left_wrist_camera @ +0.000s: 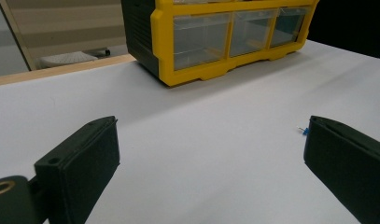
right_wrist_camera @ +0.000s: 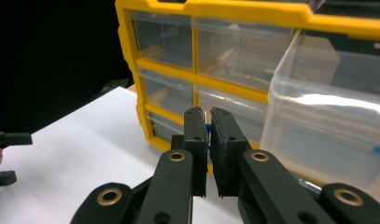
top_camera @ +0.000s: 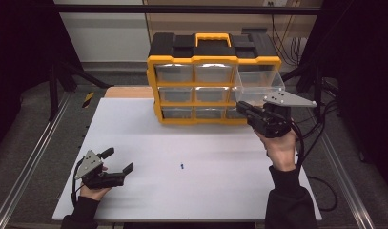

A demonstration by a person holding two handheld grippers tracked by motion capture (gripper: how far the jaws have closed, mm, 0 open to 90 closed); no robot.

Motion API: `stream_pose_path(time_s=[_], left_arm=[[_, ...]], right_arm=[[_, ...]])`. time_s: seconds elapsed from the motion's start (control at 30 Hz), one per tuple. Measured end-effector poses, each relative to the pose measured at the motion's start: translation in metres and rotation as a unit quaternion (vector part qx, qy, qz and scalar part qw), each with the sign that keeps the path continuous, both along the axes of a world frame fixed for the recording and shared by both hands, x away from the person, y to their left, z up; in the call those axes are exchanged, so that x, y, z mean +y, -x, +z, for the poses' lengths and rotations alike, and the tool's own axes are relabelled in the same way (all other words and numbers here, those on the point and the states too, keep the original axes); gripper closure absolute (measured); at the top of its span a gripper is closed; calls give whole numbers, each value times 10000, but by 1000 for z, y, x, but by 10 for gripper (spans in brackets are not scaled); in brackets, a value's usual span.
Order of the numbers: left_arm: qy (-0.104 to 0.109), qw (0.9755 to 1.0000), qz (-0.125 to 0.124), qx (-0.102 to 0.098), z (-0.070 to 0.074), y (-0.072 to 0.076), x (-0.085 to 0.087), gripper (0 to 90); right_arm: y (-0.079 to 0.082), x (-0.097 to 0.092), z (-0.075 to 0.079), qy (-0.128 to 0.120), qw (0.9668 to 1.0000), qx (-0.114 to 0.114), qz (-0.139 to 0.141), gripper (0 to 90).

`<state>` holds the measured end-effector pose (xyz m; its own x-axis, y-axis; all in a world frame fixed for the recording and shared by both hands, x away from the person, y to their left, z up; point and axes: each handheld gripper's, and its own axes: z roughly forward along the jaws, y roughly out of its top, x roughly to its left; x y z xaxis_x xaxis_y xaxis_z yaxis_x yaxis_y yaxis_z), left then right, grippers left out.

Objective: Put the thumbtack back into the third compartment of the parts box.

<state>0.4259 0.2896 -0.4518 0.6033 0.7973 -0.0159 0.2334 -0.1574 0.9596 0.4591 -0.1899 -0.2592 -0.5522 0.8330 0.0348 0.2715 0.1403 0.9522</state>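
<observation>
- While nipped between the right gripper's [right_wrist_camera: 207, 140] nearly closed jaws: small blue part [right_wrist_camera: 207, 128], riding beside the pulled-out clear drawer [top_camera: 258, 85].
- Advisable: lifting over the drawer rim before releasing.
- Resting apart, jaws spread, empty: left gripper [top_camera: 119, 161].
- Lying mid-table: second blue piece [top_camera: 181, 166].

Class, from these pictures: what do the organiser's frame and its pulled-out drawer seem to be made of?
Organiser frame: likely moulded plastic, opaque yellow with a slight sheen and rounded edges. Pulled-out drawer: clear, glossy plastic by its look; the cabinet shows through it and light glints on its rim.
</observation>
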Motion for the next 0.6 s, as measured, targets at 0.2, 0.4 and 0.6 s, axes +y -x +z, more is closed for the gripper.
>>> stream_pose_path(time_s=[0.2,0.4,0.6], left_arm=[[2,10000,5,5,0,0,0,31],[9,10000,9,4,0,0,0,31],[12,10000,6,5,0,0,0,31]], right_arm=[[-2,-3,12,-9,9999,-83,-62,857],[-4,-6,23,30,9998,-106,-161,857],[-5,-7,33,55,9994,-217,-269,857]])
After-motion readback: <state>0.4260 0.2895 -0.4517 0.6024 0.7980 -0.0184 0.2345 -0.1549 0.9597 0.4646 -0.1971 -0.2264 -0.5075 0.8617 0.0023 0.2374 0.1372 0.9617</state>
